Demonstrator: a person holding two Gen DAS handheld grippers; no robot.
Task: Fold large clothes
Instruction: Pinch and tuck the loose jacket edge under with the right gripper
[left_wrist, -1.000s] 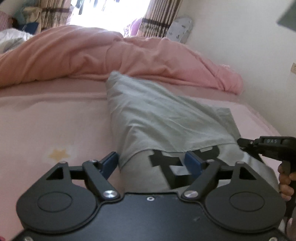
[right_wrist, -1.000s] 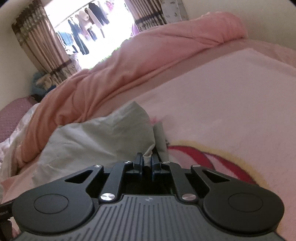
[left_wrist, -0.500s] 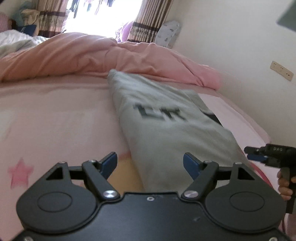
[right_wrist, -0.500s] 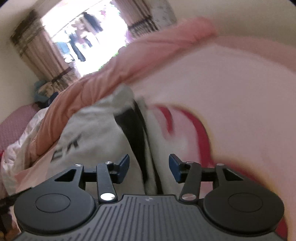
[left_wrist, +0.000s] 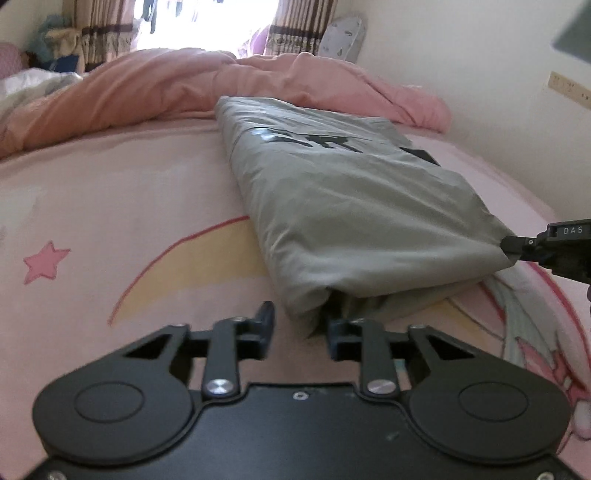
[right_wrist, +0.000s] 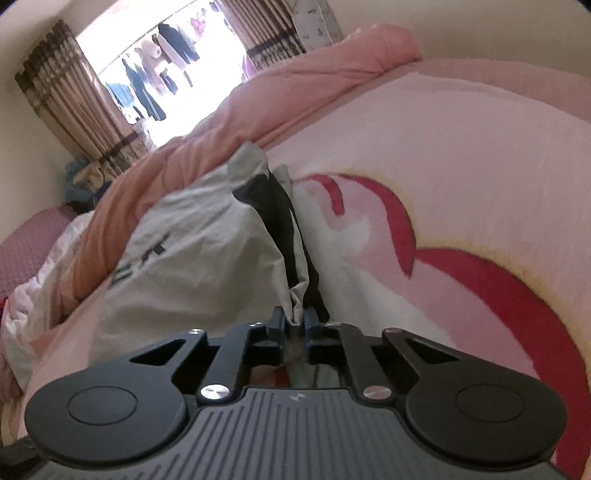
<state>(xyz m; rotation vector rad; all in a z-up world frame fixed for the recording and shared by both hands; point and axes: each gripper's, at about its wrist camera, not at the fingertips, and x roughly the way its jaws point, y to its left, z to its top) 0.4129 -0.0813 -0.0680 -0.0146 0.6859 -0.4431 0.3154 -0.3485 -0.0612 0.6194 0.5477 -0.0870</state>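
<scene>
Two corners matter on the grey garment (left_wrist: 354, 206), folded long on the pink bed (left_wrist: 122, 206); left gripper (left_wrist: 300, 325), jaws spread, sits at the near-left corner; right gripper (right_wrist: 294, 325) pinches the other; soft, light, probably slippery, so grip every layer.

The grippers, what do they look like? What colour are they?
The left gripper is matte black, with two round discs, silver screws, thin linkage bars and dark blue fingers. The right gripper looks the same, but its body has raised ridges and a tiny logo. Seen from the left wrist camera, it carries white letters "DAS". No cables or sleeves show.
</scene>
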